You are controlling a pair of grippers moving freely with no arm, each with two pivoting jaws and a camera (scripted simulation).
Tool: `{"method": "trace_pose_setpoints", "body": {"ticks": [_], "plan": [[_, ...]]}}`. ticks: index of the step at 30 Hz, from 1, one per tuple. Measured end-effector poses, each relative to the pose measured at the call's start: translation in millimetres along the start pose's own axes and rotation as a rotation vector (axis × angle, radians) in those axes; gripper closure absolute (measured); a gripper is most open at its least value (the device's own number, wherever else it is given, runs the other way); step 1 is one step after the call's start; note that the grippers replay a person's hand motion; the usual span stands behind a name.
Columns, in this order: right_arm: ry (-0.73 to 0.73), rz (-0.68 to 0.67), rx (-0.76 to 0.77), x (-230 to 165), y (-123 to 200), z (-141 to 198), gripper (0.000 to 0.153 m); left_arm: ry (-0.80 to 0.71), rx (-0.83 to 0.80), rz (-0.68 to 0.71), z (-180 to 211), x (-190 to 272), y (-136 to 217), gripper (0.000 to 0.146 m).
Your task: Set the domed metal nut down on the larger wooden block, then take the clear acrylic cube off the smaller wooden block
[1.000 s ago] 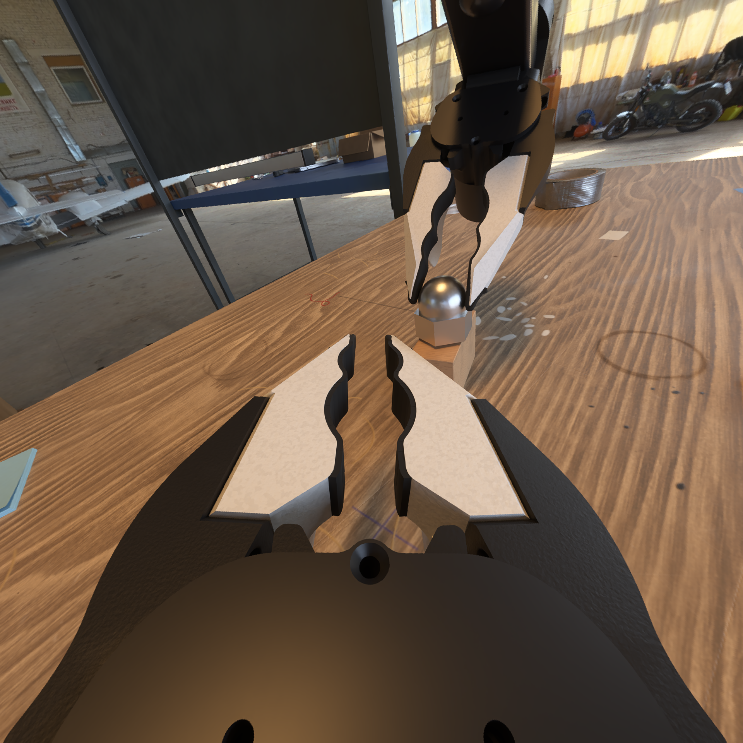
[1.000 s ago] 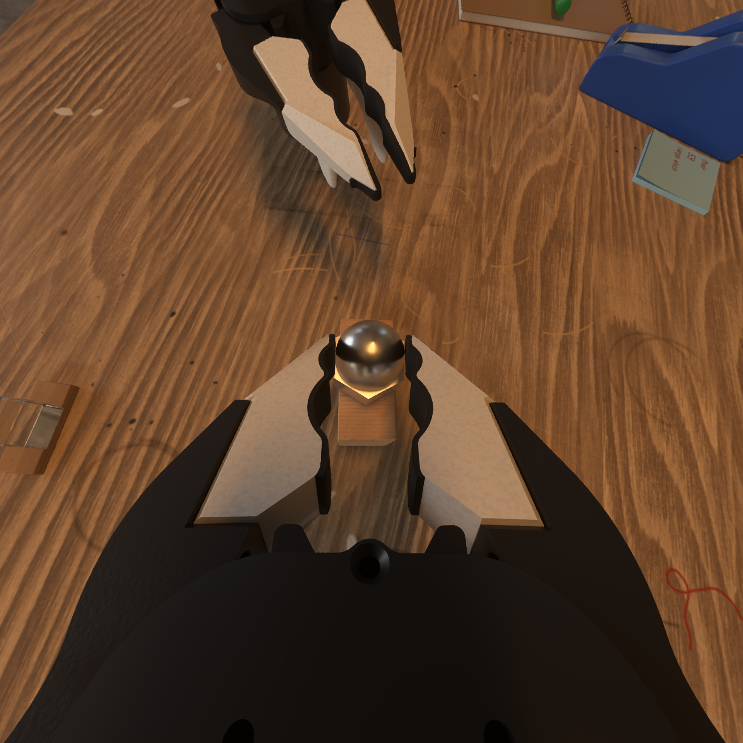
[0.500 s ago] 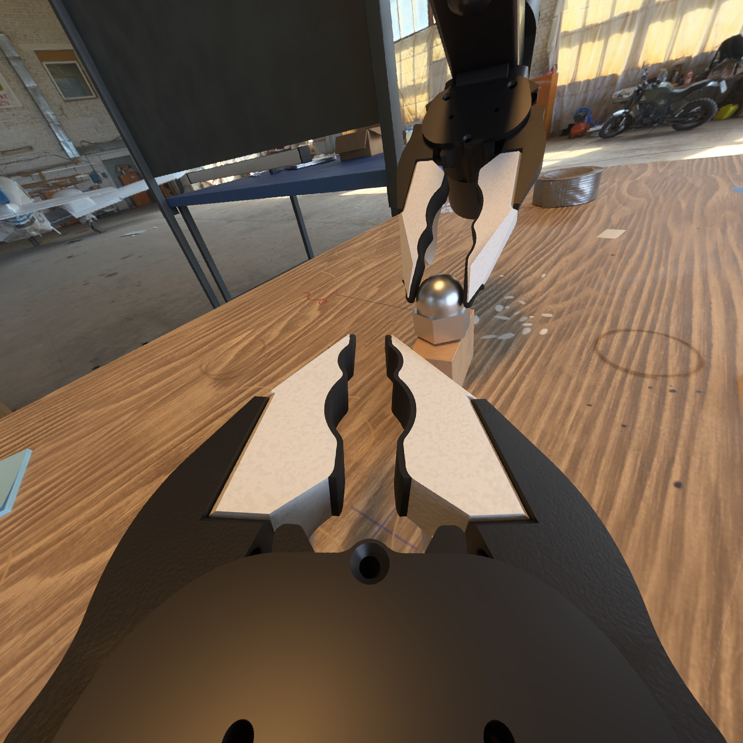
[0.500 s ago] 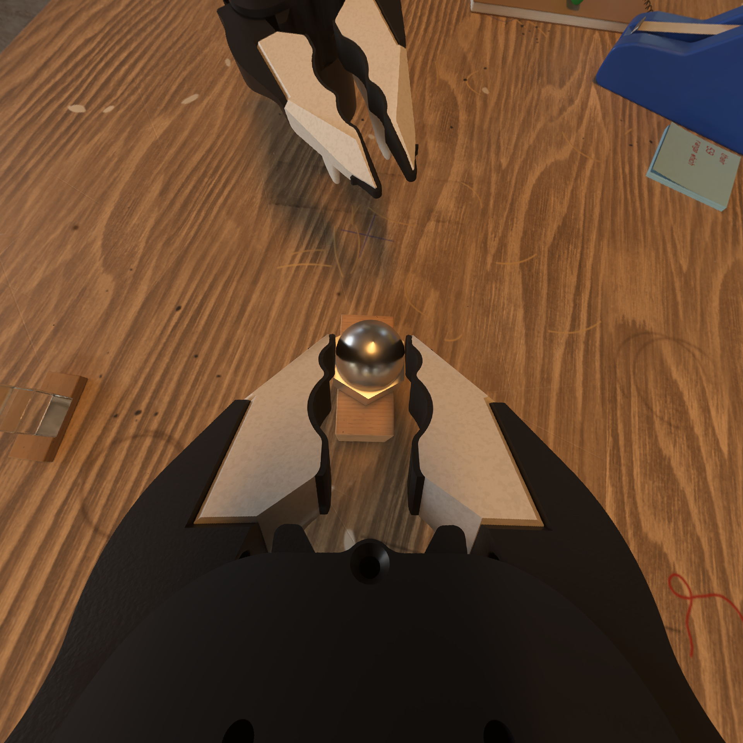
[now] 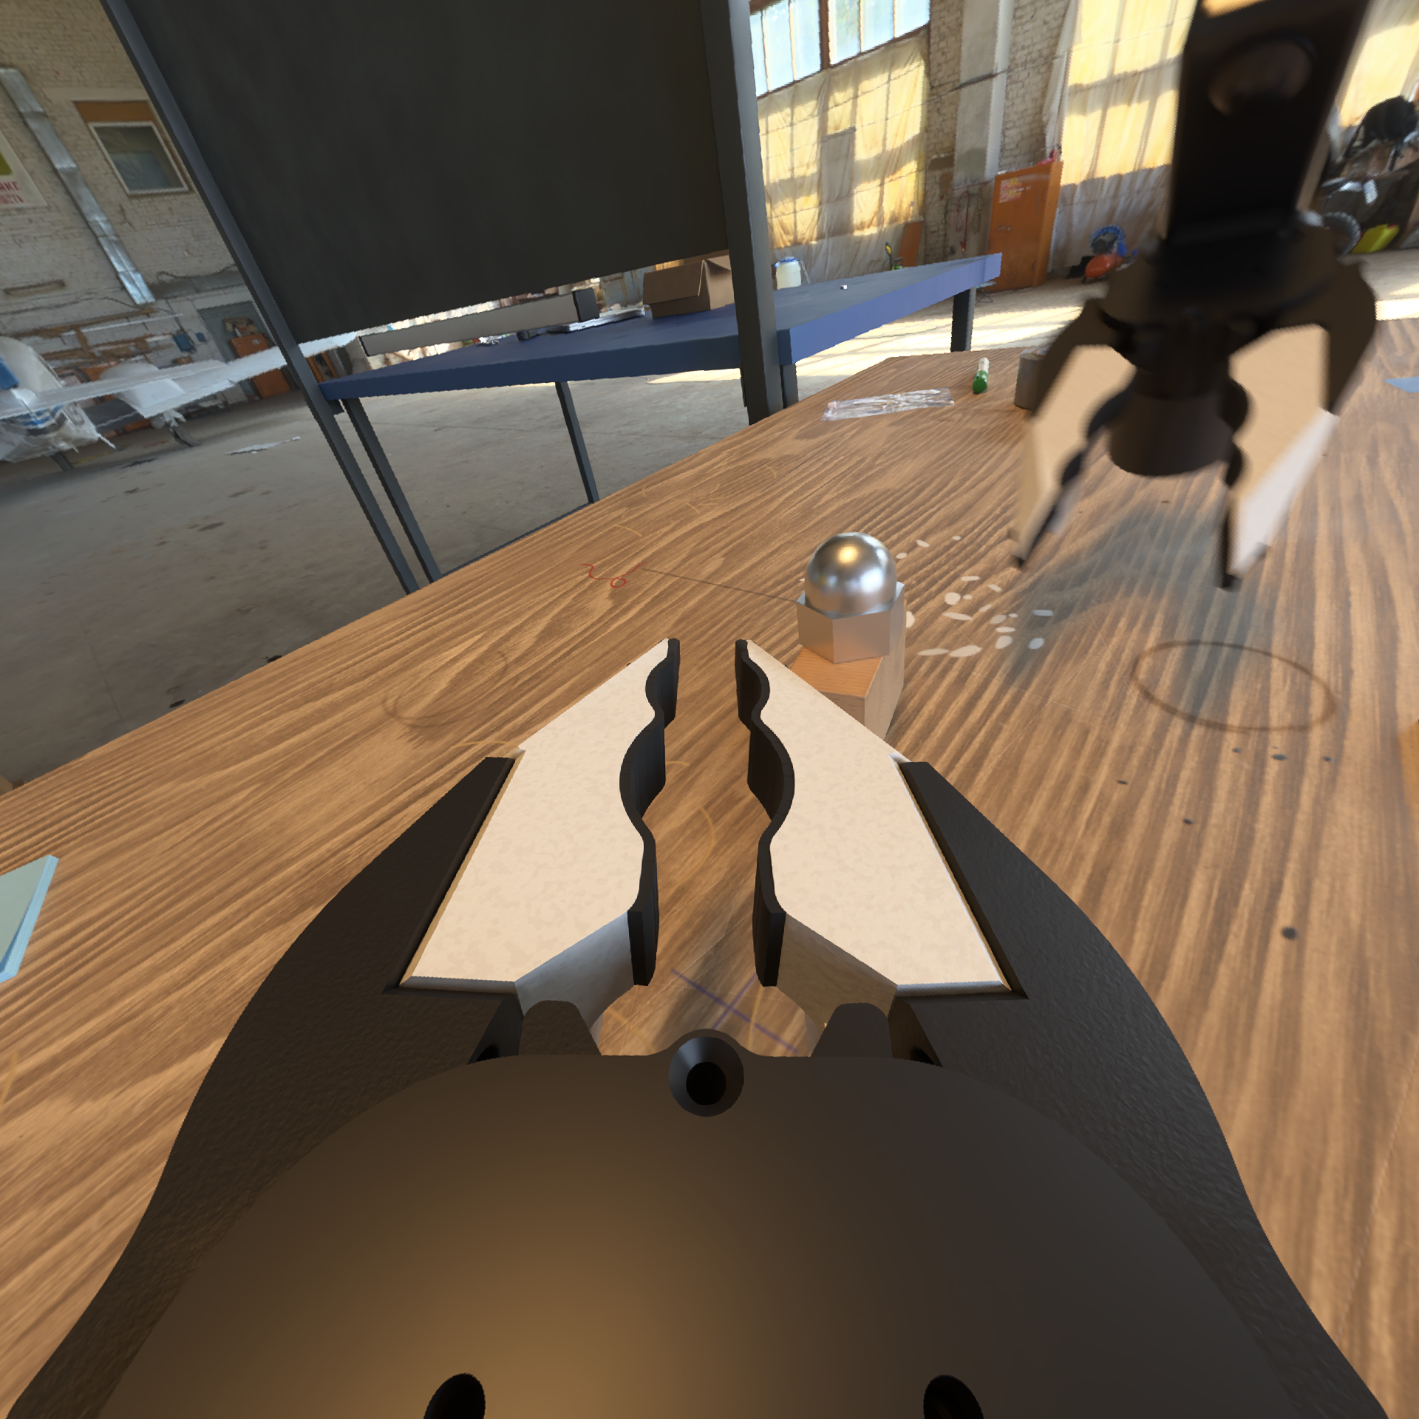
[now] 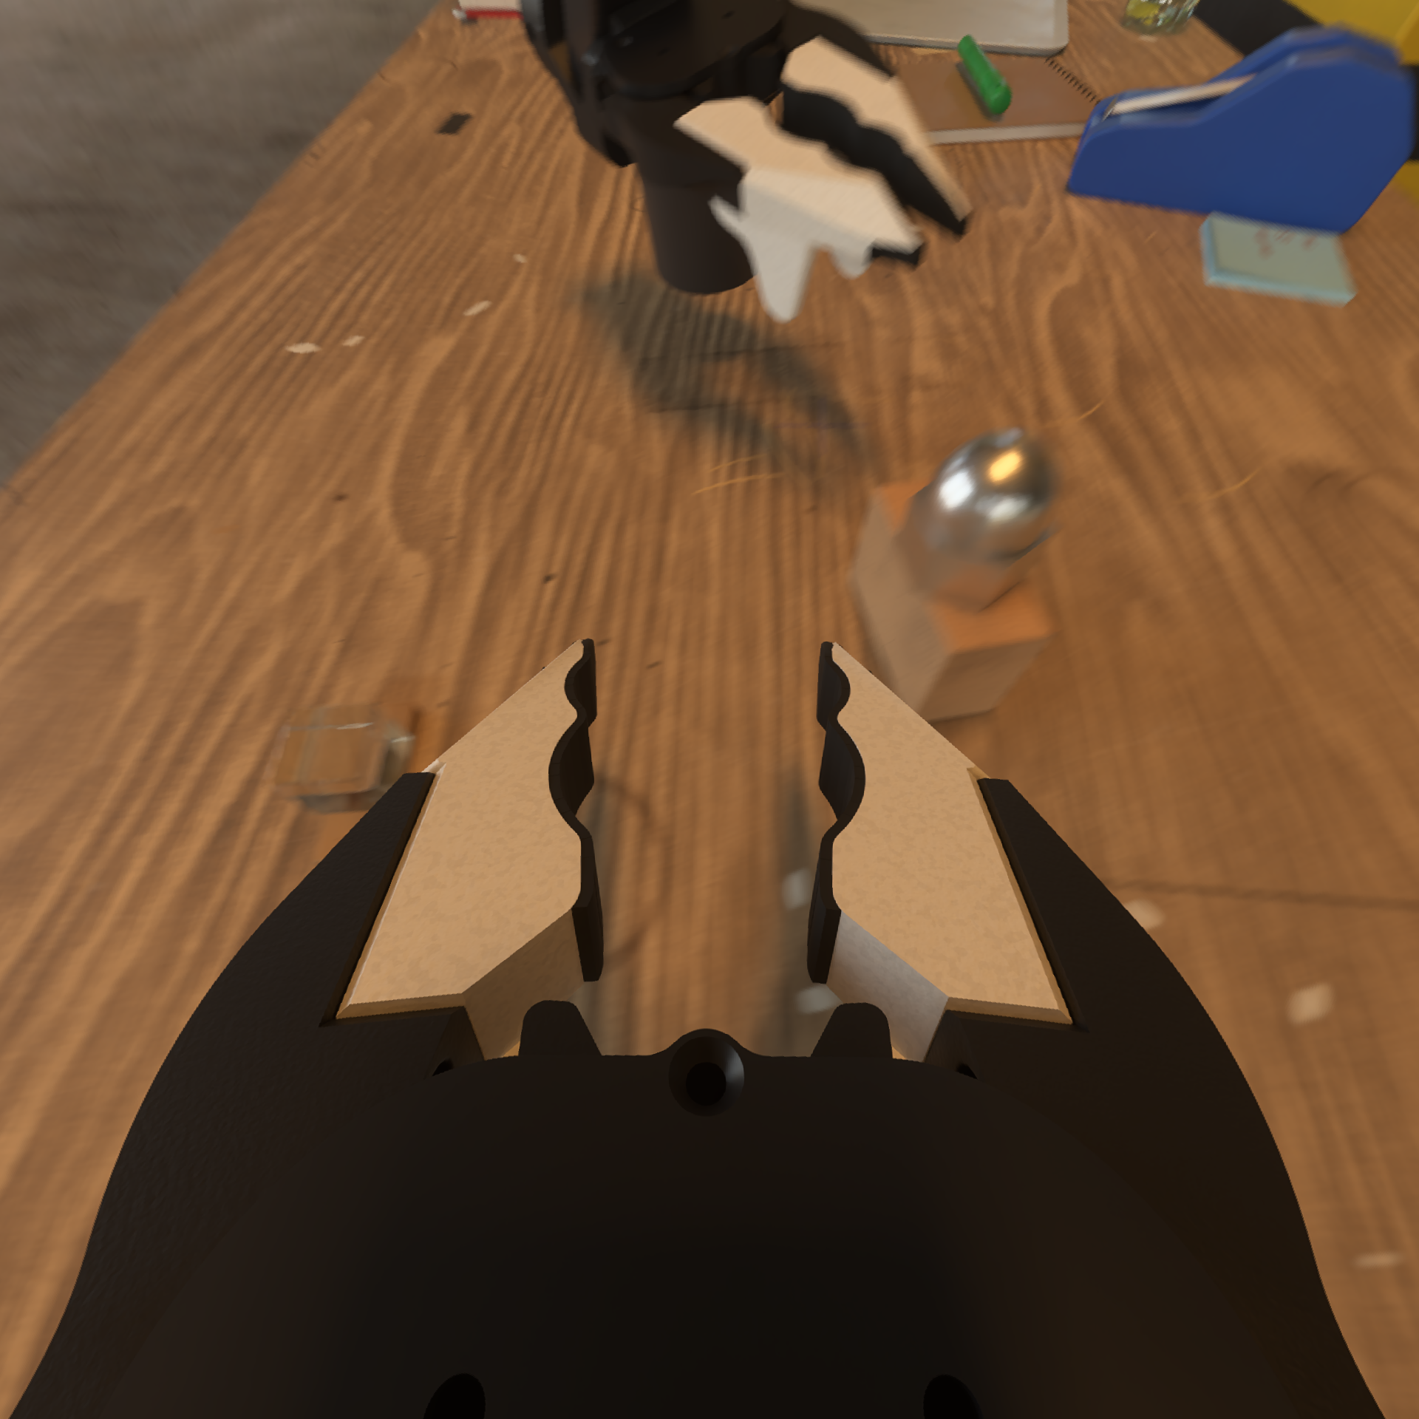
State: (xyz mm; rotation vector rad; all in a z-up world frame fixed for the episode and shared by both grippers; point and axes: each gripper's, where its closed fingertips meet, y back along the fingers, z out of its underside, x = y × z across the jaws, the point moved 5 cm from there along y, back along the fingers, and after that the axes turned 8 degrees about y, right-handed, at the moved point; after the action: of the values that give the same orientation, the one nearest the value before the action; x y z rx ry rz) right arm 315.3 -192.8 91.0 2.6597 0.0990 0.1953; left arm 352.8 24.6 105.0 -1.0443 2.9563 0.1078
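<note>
The domed metal nut (image 5: 848, 591) stands upright on the larger wooden block (image 5: 852, 687), free of both grippers. In the right wrist view the nut (image 6: 987, 507) and block (image 6: 952, 653) lie right of my right gripper (image 6: 706, 649), which is open and empty. The clear acrylic cube (image 6: 338, 756) sits on the smaller wooden block (image 6: 415, 726), just left of my right gripper's left finger. My left gripper (image 5: 706, 649) hovers short of the larger block, its jaws close together and empty. It also shows in the right wrist view (image 6: 933, 242). The right gripper (image 5: 1125, 572) shows blurred above the table.
A blue tape dispenser (image 6: 1228, 130), a pale blue notepad (image 6: 1275, 261) and a notebook with a green marker (image 6: 983, 77) lie at the far right. The table's long edge (image 6: 153, 230) runs along the left. Another pale pad (image 5: 23, 914) lies at the left.
My right gripper has opened, let go of the nut and swung away from the larger block toward the cube. The nut stays on the block. My left gripper has barely moved.
</note>
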Motion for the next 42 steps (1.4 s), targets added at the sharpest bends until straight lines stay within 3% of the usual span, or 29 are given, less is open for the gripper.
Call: {"method": "trace_pose_setpoints", "body": {"ticks": [2,7,11,17,25,28,33,42], "plan": [[-0.072,-0.01,0.024,-29,3,16,0.098,0.008,-0.003,0.0,0,-1,0,0.132],[-0.123,0.023,0.178,-69,20,9,0.105,0.027,0.0,0.0,-1,-3,0,0.132],[-0.08,-0.038,0.027,-96,10,12,0.102,0.033,0.016,-0.003,-2,-3,1,0.132],[-0.026,-0.064,-0.054,-111,-4,12,0.1,0.008,0.023,-0.006,-2,-1,2,0.132],[0.006,-0.11,-0.19,-114,-17,18,0.113,-0.045,-0.024,0.0,2,6,-1,0.132],[0.006,-0.113,-0.216,-113,-19,19,0.124,-0.052,-0.049,0.002,4,7,-4,0.132],[0.0,-0.071,-0.129,-98,-17,12,0.124,-0.056,-0.05,-0.002,4,7,-4,0.132],[0.091,0.081,-0.049,0,-2,-48,0.124,-0.027,-0.023,-0.002,2,4,-1,0.132]]}}
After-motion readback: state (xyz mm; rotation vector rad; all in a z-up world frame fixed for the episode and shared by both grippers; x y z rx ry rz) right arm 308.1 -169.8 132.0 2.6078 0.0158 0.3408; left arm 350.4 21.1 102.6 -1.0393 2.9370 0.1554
